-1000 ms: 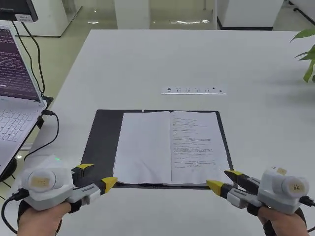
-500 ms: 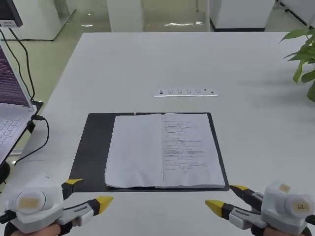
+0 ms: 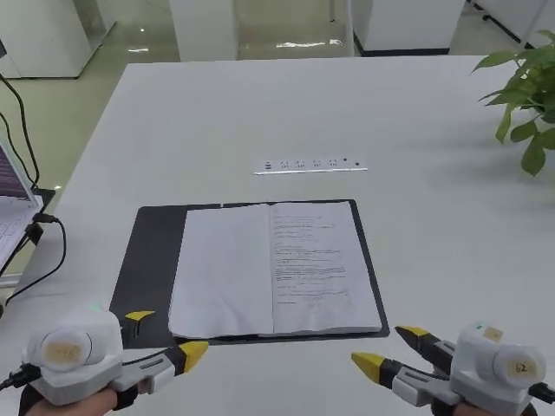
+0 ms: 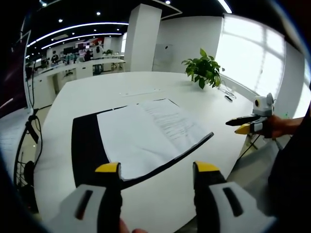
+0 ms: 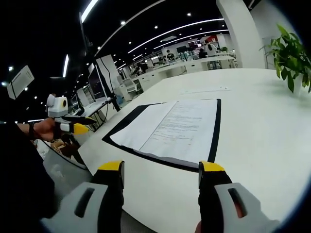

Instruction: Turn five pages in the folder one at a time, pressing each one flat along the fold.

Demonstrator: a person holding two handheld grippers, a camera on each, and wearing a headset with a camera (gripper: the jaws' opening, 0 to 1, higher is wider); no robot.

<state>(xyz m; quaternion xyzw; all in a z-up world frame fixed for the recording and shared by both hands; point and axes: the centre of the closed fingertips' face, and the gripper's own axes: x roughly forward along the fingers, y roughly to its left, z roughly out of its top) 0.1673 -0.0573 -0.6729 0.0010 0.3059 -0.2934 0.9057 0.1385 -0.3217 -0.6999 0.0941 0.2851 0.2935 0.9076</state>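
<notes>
**Head view.** Illumination is bright, even and diffuse. The white table (image 3: 416, 113) is close to overexposed. Specular glare lies on the glossy floor (image 3: 286, 43) at 12 o'clock. The plant (image 3: 525, 87) at 2 o'clock casts a faint, soft-edged shadow on the table. Focus is sharp, but the print on the right page (image 3: 314, 260) is too small to read.

**Left gripper view.** The window (image 4: 243, 53) at 2 o'clock is blown out. The ceiling spots (image 4: 97, 13) at 11 o'clock are small and hard.

**Right gripper view.** The ceiling strip lights (image 5: 89, 10) at 11 o'clock glow against a dark ceiling.

**Both gripper views.** Straight lines bend strongly toward the edges.
</notes>
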